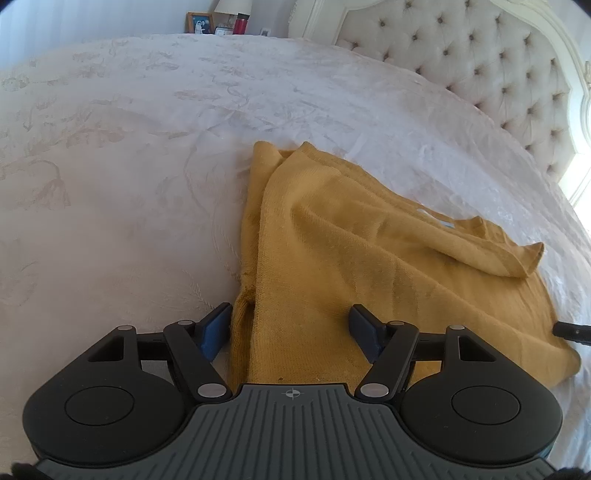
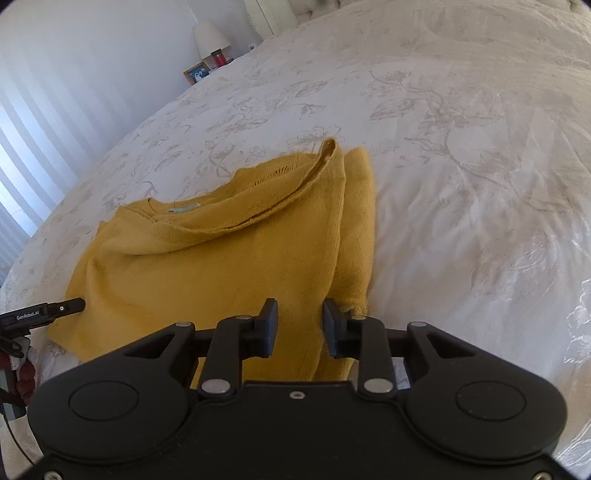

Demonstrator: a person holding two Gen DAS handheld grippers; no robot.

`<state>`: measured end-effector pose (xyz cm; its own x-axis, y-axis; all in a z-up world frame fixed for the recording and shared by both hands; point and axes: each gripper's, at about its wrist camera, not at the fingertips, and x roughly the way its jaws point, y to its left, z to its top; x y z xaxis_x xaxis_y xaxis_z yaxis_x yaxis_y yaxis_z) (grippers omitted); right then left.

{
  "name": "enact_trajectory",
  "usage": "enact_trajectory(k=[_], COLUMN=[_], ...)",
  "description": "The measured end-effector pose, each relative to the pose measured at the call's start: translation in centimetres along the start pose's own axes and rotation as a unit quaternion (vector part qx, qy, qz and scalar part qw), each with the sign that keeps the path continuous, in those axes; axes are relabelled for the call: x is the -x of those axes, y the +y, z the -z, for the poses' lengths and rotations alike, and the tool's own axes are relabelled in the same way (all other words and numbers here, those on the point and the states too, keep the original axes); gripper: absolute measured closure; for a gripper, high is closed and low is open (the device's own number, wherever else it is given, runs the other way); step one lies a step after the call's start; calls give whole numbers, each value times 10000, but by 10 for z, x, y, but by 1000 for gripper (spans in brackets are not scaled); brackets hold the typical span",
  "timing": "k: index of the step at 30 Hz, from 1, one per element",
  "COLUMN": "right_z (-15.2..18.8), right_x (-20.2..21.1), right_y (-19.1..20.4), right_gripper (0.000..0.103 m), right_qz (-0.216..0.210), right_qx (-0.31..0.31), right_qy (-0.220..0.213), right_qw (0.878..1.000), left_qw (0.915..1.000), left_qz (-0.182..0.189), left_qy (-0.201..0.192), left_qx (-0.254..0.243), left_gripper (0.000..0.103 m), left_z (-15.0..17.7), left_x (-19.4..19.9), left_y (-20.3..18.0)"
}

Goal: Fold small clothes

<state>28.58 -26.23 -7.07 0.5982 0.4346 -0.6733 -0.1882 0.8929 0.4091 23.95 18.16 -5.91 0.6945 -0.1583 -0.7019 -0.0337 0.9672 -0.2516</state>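
A mustard-yellow knit sweater (image 1: 369,266) lies partly folded on the bed; it also shows in the right wrist view (image 2: 221,266). Its sides are folded in and its neck label faces up. My left gripper (image 1: 290,328) is open, its jaws spread wide over the sweater's near edge. My right gripper (image 2: 300,325) is open with a narrower gap, just above the near hem by the folded right side. A tip of the right gripper (image 1: 572,330) shows at the left wrist view's right edge, and the left gripper's tip (image 2: 44,314) shows at the right wrist view's left edge.
The white floral bedspread (image 1: 129,184) covers the bed all round the sweater. A tufted headboard (image 1: 480,74) stands at the back right. A nightstand with a lamp (image 2: 210,37), a photo frame (image 1: 199,23) and a red cup (image 1: 241,23) lies beyond the bed.
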Motion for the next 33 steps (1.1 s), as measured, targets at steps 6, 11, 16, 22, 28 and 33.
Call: enact_trajectory(k=[6, 11, 16, 22, 28, 33], right_z=[-5, -5, -6, -4, -5, -5], right_x=[18, 11, 19, 10, 27, 45], right_y=[17, -1, 4, -5, -3, -7], right_gripper=[95, 97, 97, 97, 82, 55], right_qz=[695, 1002, 1232, 1397, 1282, 720], right_qx=[603, 409, 383, 305, 328, 254], right_qy=[-227, -82, -375, -146, -339, -235], right_qw=[9955, 9941, 9909, 9896, 9906, 9968], left_qw=[9996, 9976, 9976, 9971, 9911, 9919], left_qz=[49, -10, 41, 148, -102, -105], left_qy=[-96, 53, 55, 213, 613, 668], left_qx=[-245, -692, -683, -717, -1178, -1075], left_gripper=[36, 36, 36, 35, 35, 36], left_z=[-8, -6, -4, -1, 15, 13], left_x=[15, 11, 19, 19, 10, 14], left_y=[-15, -35, -35, -35, -31, -18])
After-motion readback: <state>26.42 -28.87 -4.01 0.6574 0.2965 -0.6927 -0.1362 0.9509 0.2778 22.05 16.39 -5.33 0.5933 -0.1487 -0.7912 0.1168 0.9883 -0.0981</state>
